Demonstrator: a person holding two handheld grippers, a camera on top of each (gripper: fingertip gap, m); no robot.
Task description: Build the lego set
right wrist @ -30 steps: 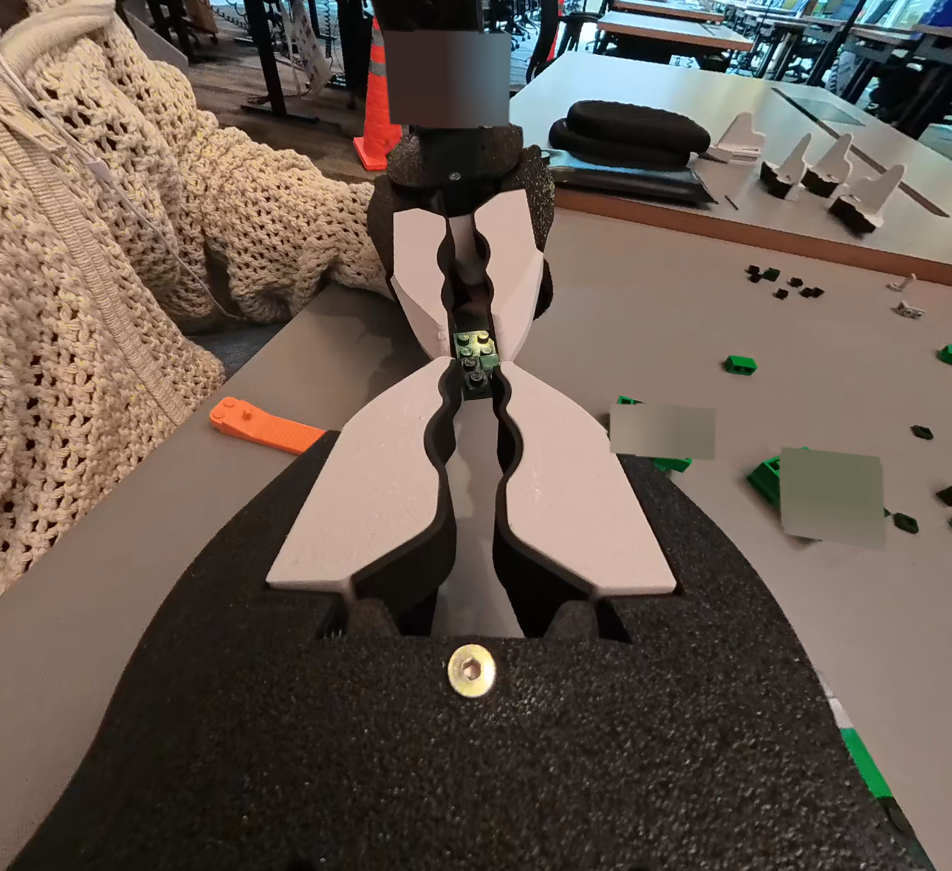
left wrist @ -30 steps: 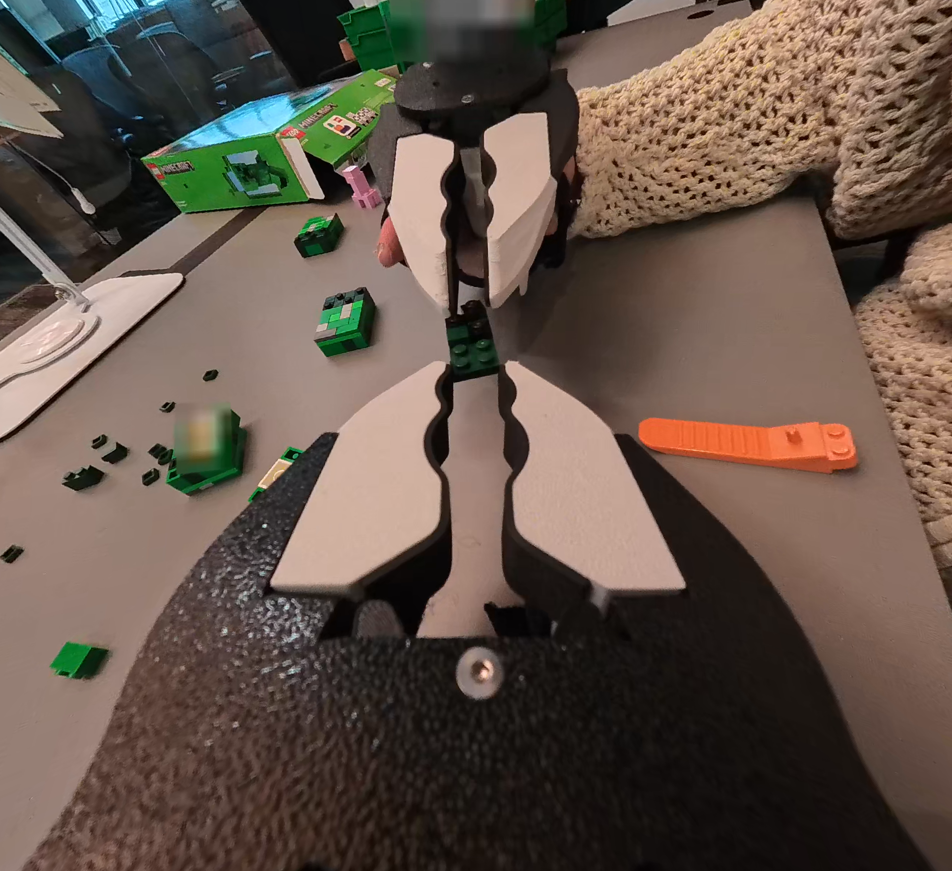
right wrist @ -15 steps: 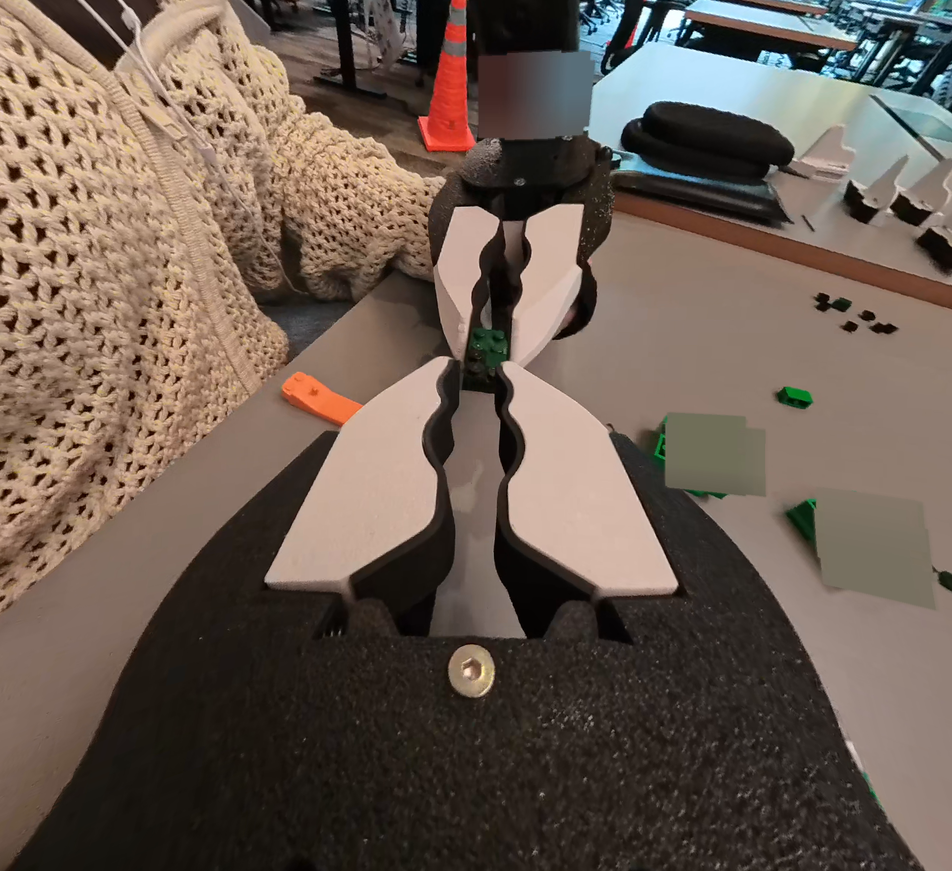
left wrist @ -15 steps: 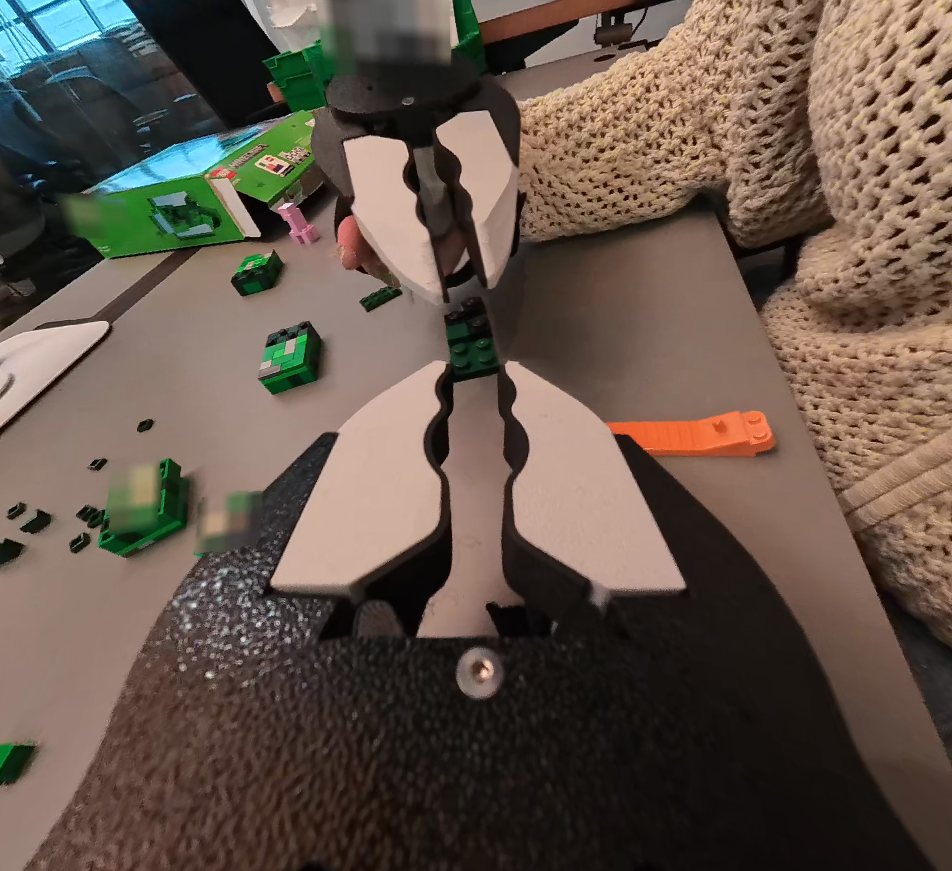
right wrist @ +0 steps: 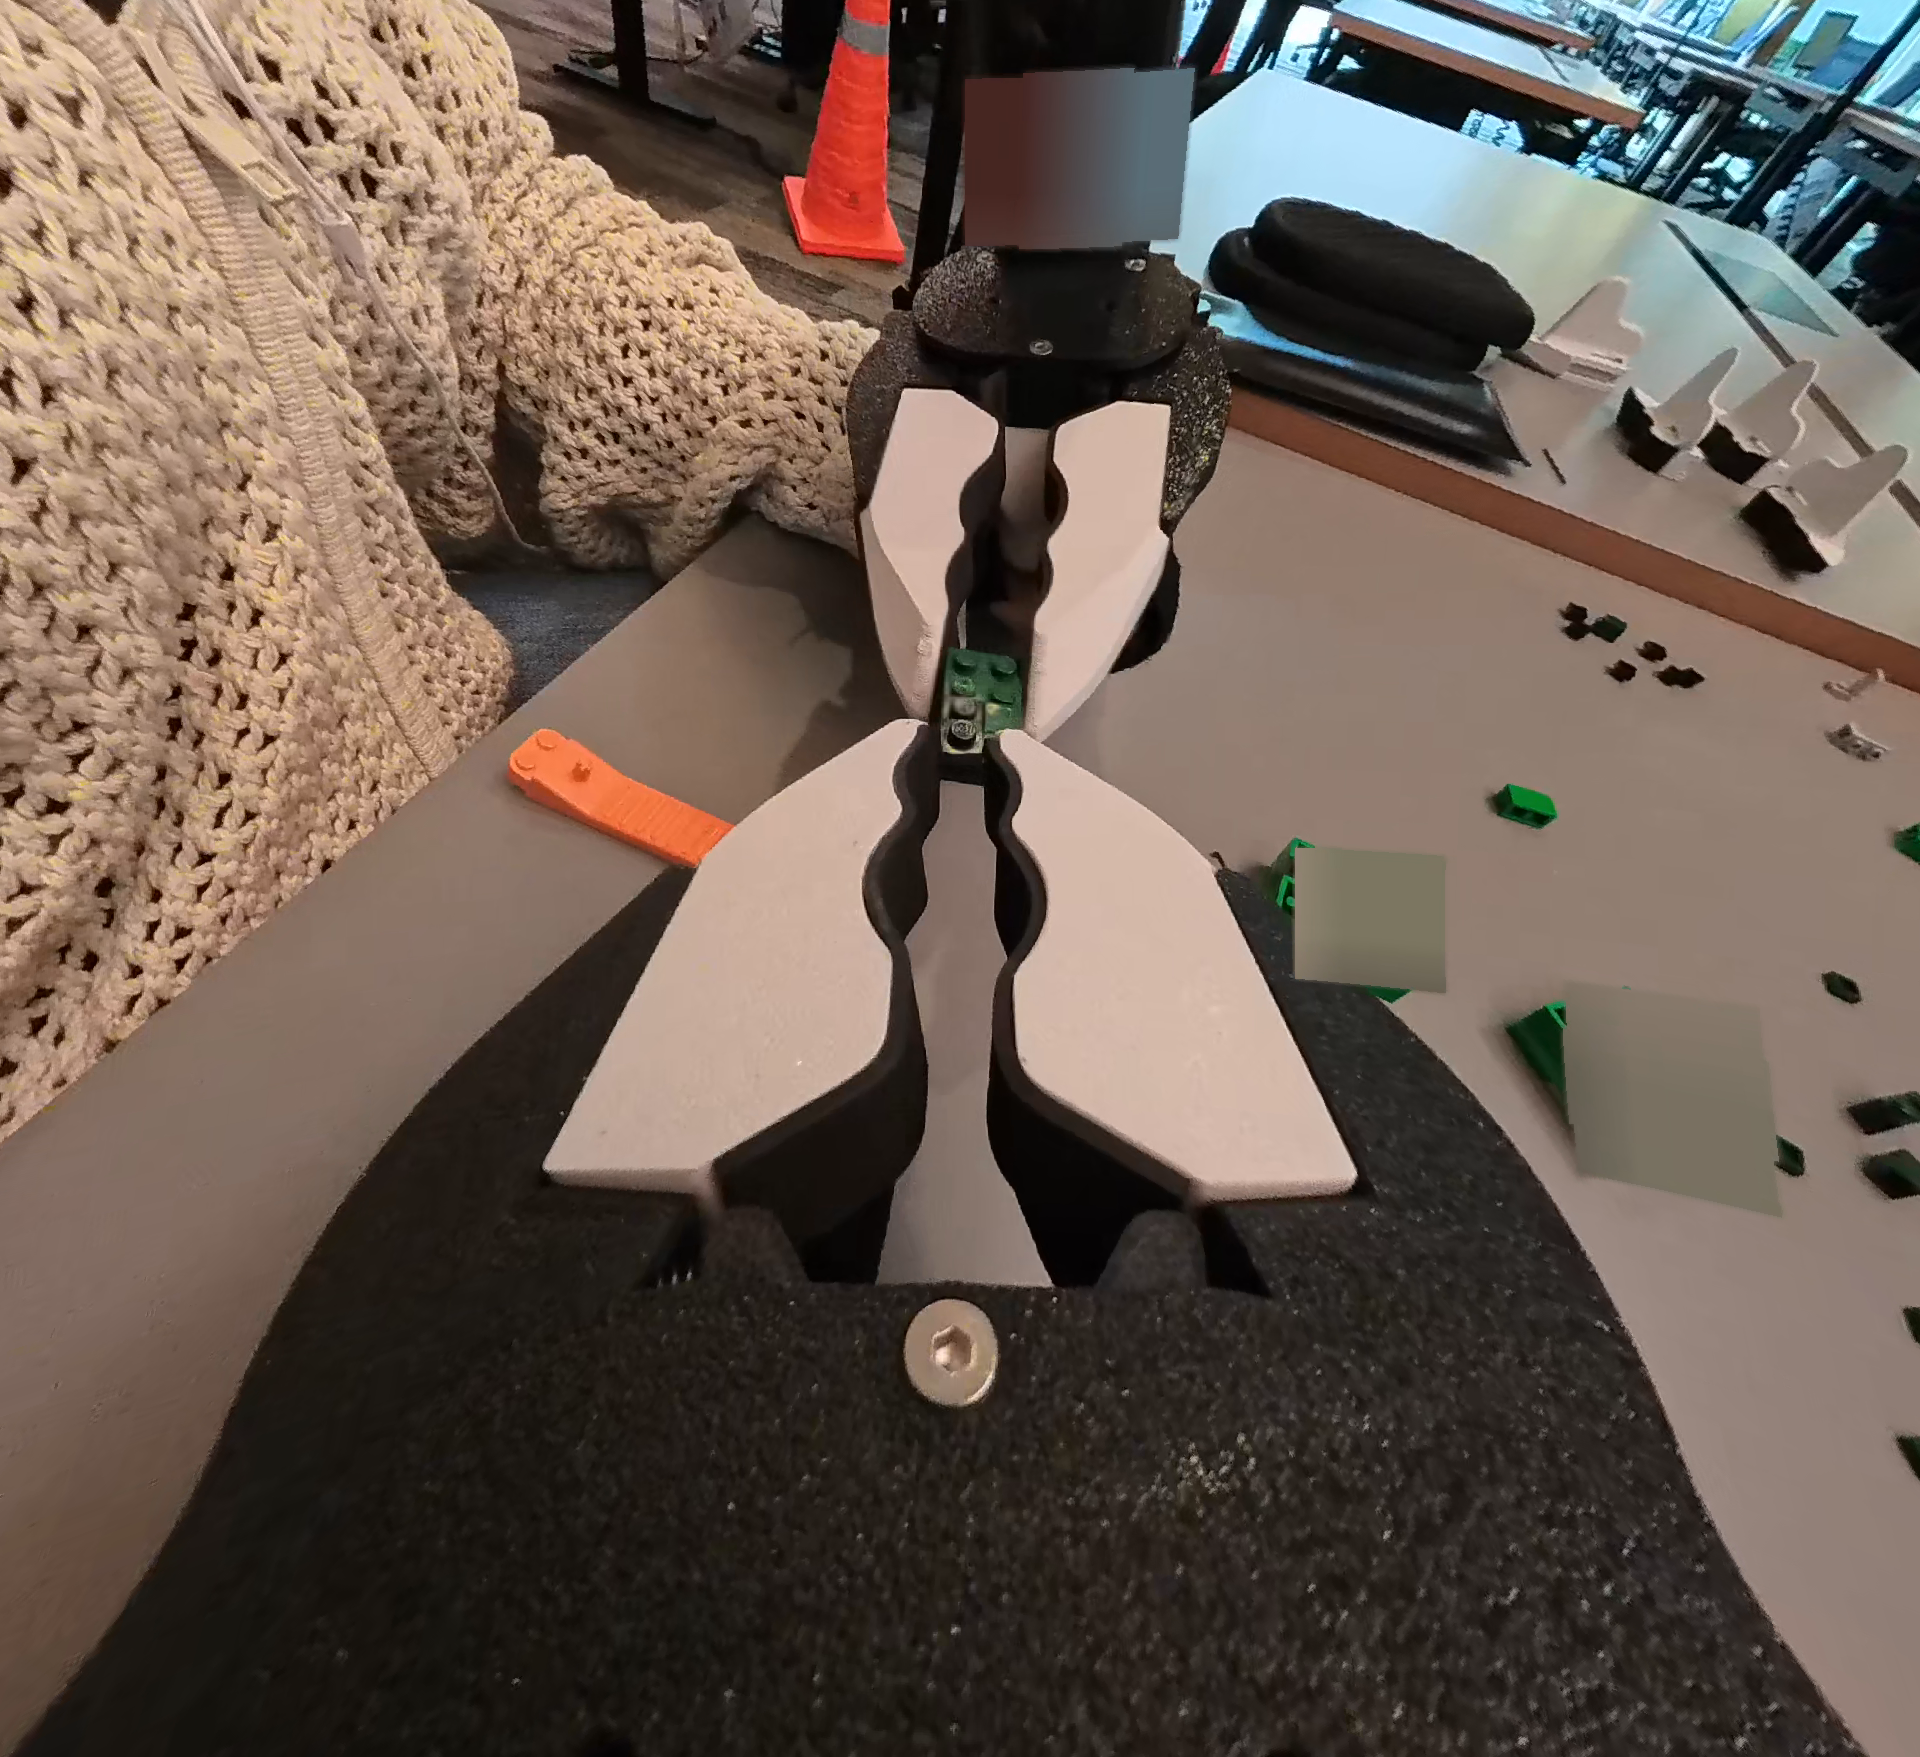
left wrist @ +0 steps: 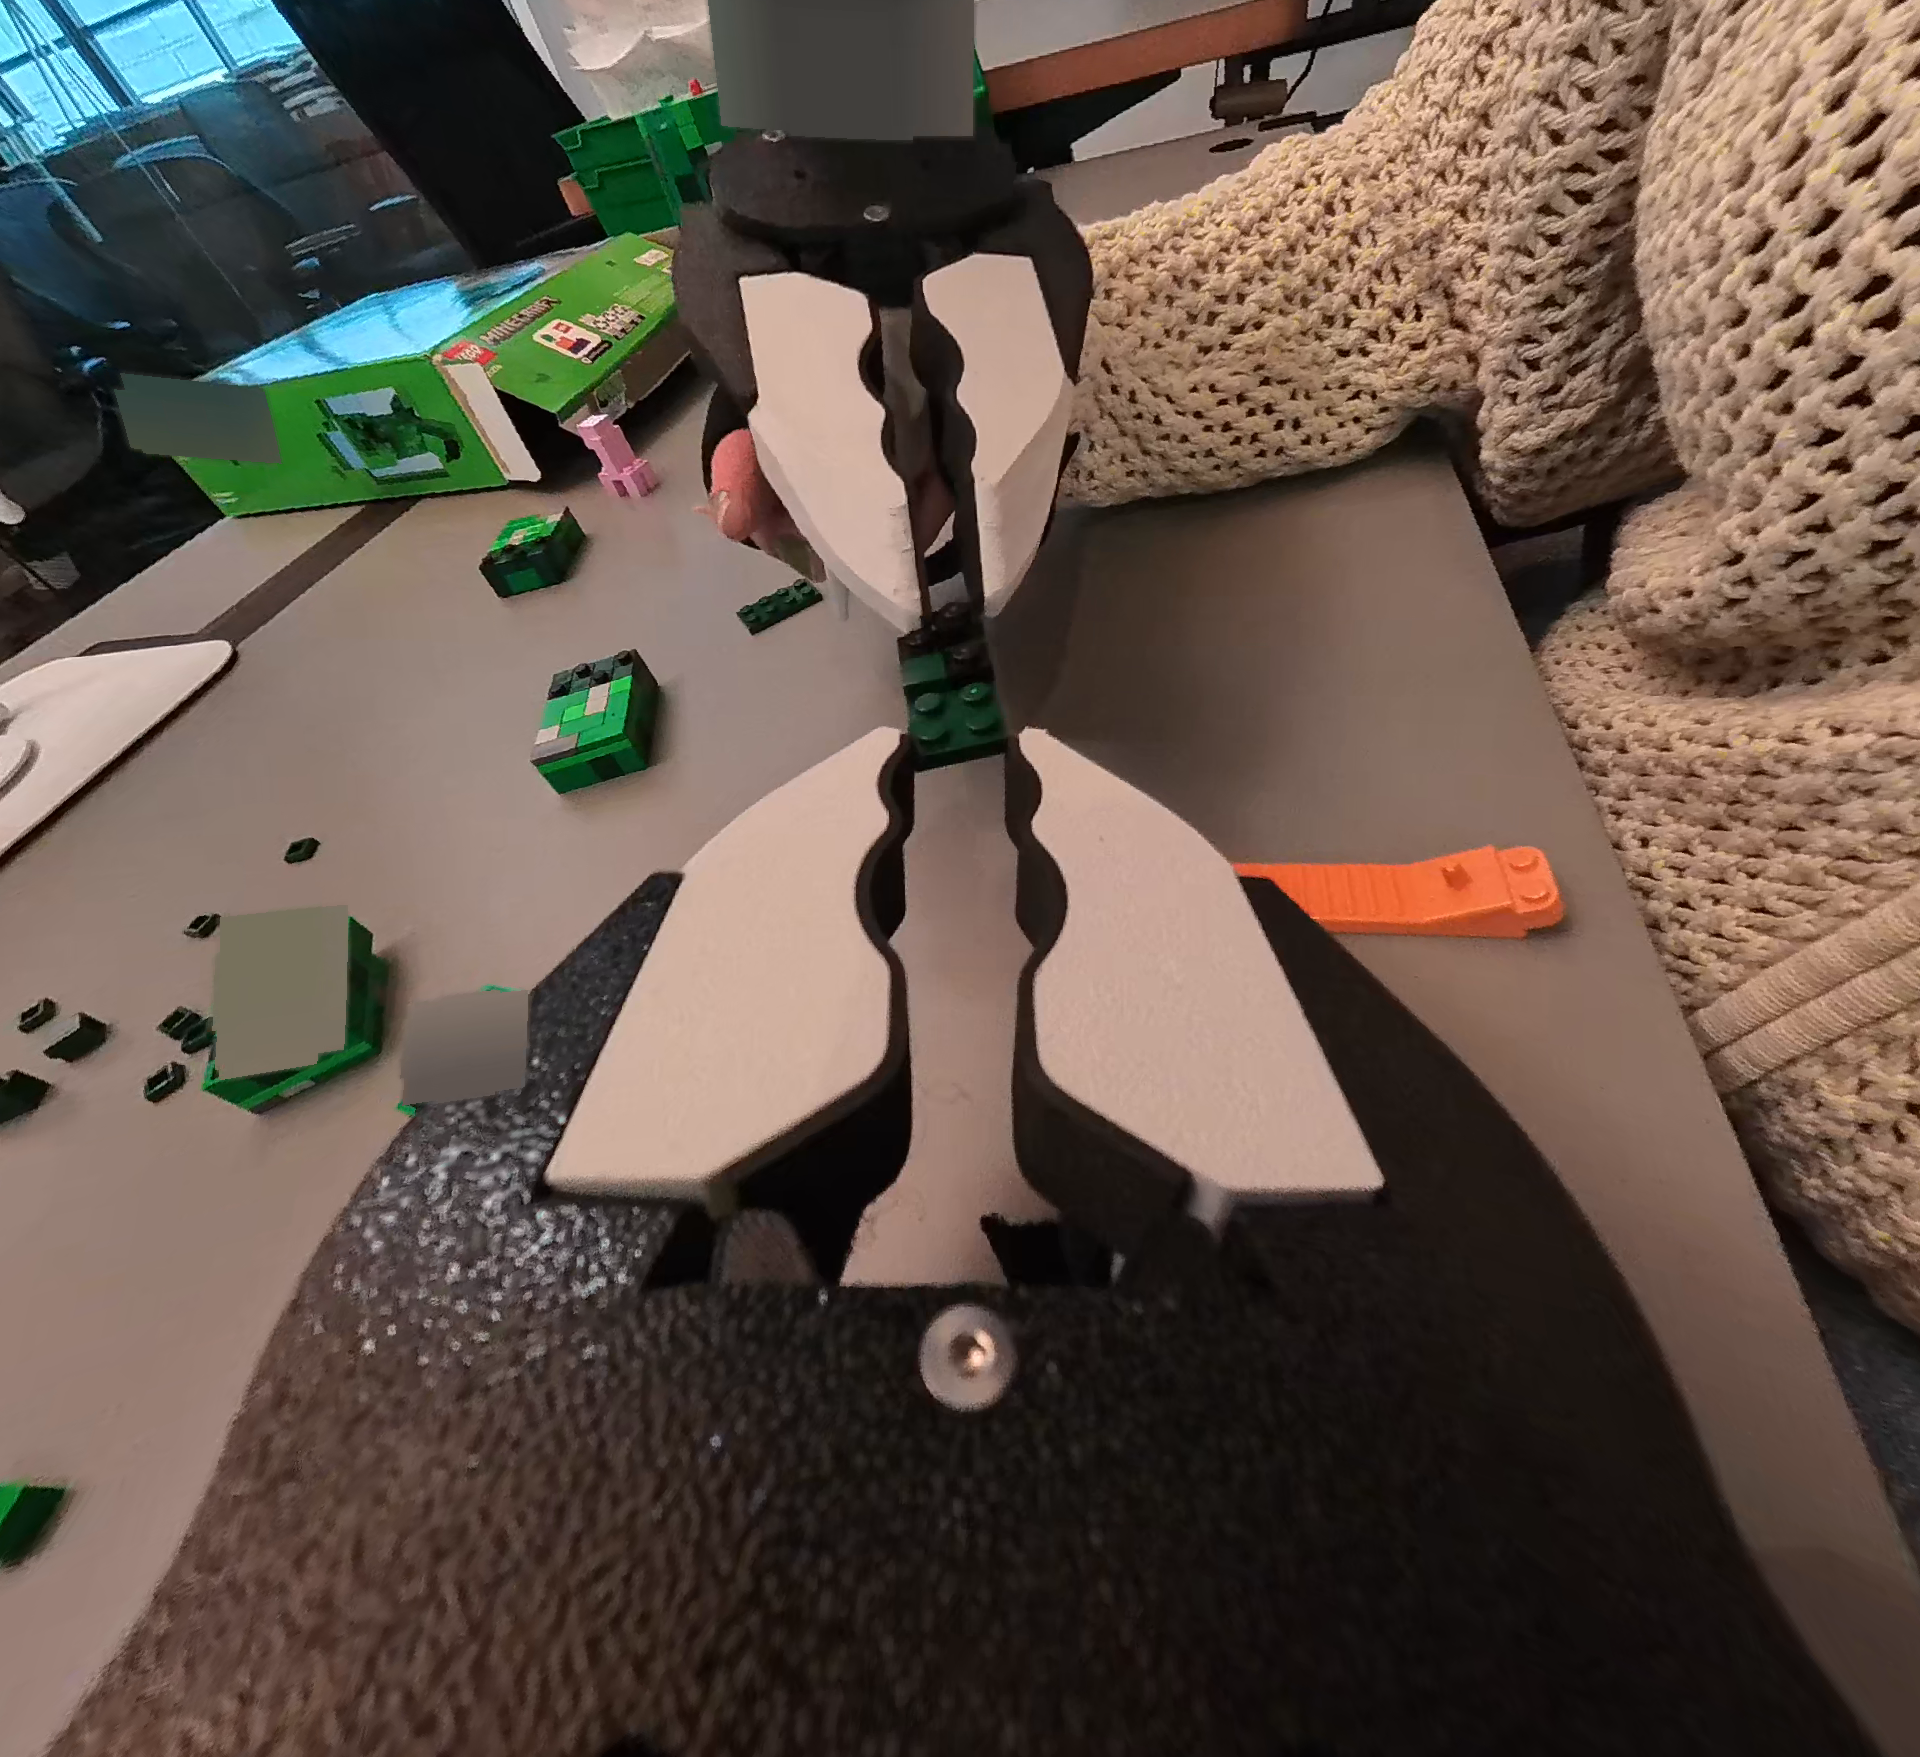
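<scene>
**Grey office table, a build part done**

Grey table [left wrist: 1299, 668] in an open-plan office: we hold our left tongs [left wrist: 958, 751] and right tongs [right wrist: 961, 751] tip to tip above it, near its edge by our knitted sleeve. The left is closed on a dark green studded plate [left wrist: 956, 715]; the right is pinched narrow on a small black piece [left wrist: 948, 642] meeting that plate. We judge much remains: two blocky green assemblies [left wrist: 601, 720] stand finished-looking, glossy loose bits lie scattered toward the far side, beside a ridged orange separator [left wrist: 1403, 892] and the set's cardboard box [left wrist: 416, 398].
</scene>
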